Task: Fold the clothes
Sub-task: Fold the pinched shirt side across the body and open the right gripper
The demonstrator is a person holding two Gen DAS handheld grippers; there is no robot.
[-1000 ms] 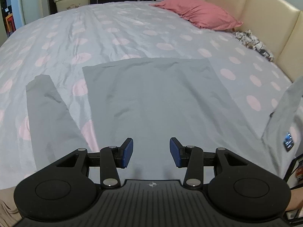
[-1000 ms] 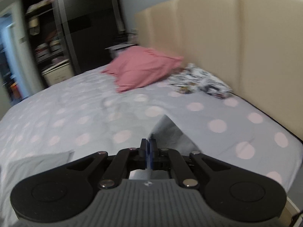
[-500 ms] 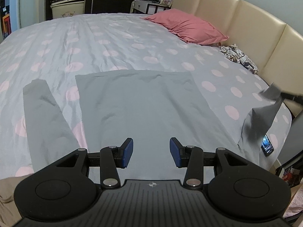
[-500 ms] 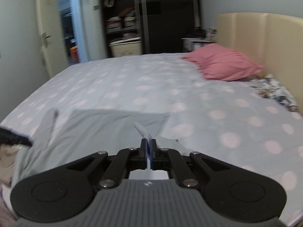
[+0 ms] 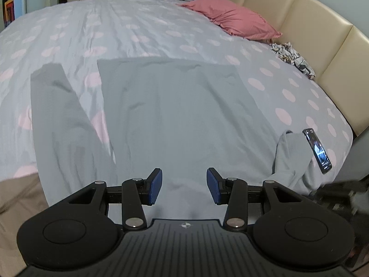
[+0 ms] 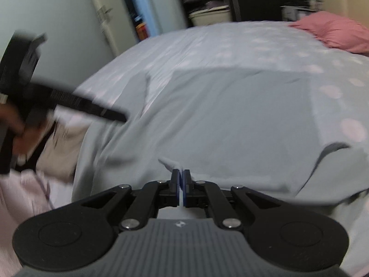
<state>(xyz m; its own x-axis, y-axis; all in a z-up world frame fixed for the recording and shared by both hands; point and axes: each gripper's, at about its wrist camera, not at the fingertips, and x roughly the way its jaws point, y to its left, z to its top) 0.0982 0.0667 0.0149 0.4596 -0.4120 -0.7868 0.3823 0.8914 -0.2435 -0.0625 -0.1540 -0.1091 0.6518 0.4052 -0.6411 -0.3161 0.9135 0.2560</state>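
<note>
Jaws of right gripper (image 6: 181, 184) pinch shirt (image 5: 180, 120); phone (image 5: 317, 150) beside — pillow (image 5: 233, 18) beyond.

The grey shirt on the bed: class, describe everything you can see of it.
The grey shirt is plain, soft, matte fabric, lying mostly flat on the dotted bedsheet with light wrinkles. One long sleeve stretches out flat on the left; the other sleeve is bunched beside a phone. The right claw is shut on a pinch of its cloth; the open left claw hovers above it.
</note>
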